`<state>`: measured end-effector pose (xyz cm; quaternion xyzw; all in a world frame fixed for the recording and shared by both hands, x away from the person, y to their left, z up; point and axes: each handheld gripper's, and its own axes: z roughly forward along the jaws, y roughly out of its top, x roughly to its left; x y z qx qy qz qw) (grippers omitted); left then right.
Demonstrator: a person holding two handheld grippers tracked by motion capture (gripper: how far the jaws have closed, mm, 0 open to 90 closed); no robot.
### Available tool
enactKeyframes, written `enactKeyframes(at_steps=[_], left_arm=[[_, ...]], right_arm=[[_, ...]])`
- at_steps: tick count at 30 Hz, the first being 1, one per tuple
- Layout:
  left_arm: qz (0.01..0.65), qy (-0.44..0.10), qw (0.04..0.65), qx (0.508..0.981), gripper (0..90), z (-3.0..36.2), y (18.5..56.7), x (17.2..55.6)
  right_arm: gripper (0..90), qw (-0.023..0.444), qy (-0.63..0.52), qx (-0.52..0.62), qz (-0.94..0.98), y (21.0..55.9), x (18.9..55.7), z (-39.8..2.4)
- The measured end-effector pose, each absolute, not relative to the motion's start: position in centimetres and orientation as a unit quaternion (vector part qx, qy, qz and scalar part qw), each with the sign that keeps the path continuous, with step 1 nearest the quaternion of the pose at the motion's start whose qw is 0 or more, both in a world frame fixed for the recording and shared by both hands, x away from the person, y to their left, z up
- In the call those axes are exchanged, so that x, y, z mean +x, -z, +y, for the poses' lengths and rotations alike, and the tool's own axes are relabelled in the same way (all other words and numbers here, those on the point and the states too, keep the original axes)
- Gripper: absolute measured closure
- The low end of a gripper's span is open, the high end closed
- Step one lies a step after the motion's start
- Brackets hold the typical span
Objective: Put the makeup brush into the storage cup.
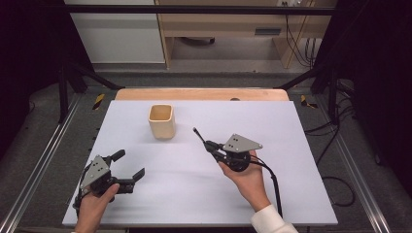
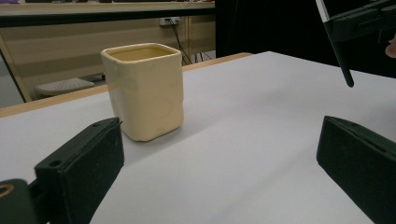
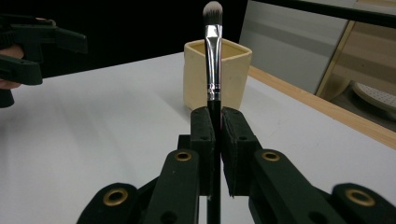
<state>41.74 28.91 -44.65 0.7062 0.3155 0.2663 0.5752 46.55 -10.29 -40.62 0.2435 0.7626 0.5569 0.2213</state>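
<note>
The right gripper [image 3: 213, 126] is clenched on the black handle of a slim makeup brush [image 3: 213, 56] with a silver ferrule and pale bristles, which points towards eleven o'clock at the cream square ceramic cup [image 1: 162, 121] standing at twelve o'clock on the white table [image 1: 272, 194]. The left gripper [image 1: 131, 167] rests released at eight o'clock. To seat the brush well, lift it clear of the rim, centre it over the opening, tip it upright, then lower it slowly.
</note>
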Motion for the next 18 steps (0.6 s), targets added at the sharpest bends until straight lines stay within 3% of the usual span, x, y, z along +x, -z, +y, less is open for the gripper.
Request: enactKeyframes(at_steps=[18], left_arm=[[0.301,-0.256,0.593,0.702,0.7,27.5,44.0,41.1]], right_arm=[[84.0,0.229,-0.570,0.253,0.747,42.1,45.2,-8.7]])
